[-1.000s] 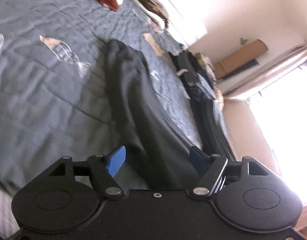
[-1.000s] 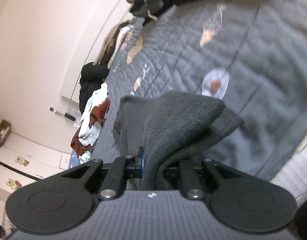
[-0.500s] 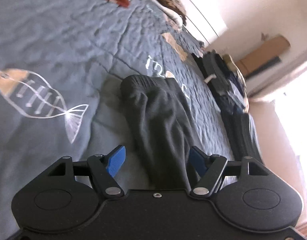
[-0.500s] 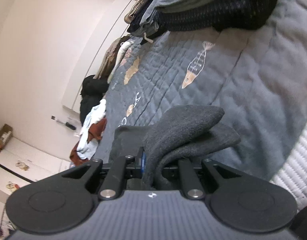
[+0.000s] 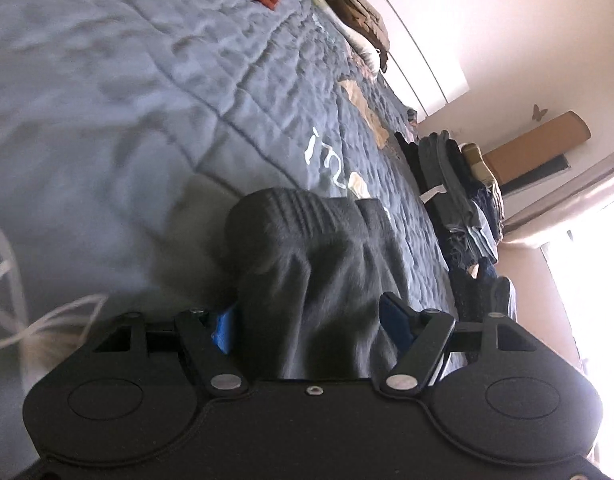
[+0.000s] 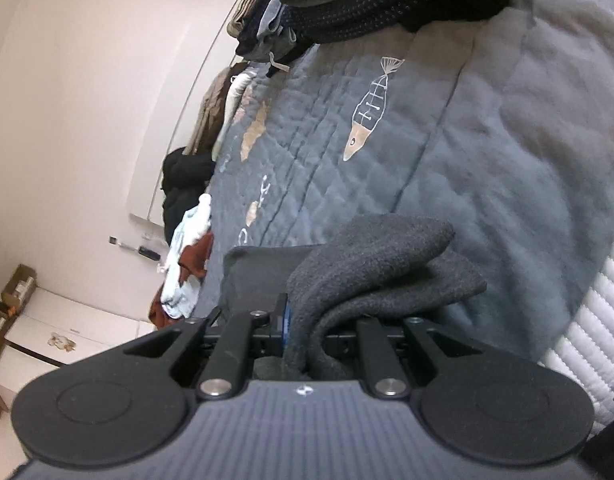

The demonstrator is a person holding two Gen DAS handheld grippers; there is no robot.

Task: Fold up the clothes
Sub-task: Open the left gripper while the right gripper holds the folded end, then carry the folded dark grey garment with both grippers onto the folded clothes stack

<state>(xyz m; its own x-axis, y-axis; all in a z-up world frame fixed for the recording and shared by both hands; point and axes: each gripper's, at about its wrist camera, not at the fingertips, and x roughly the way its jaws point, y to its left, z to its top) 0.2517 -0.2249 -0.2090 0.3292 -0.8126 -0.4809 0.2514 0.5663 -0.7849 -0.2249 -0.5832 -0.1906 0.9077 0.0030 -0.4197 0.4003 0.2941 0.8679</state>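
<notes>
Fingers of the right gripper (image 6: 307, 330) are drawn narrow and clamp a fold of the dark grey garment (image 6: 371, 264), which bunches up over the grey quilted bed cover (image 6: 487, 152). Fingers of the left gripper (image 5: 309, 324) stand wide with the black garment (image 5: 307, 280) bundled between them, its blue pads (image 5: 223, 330) against the cloth, so it looks gripped.
</notes>
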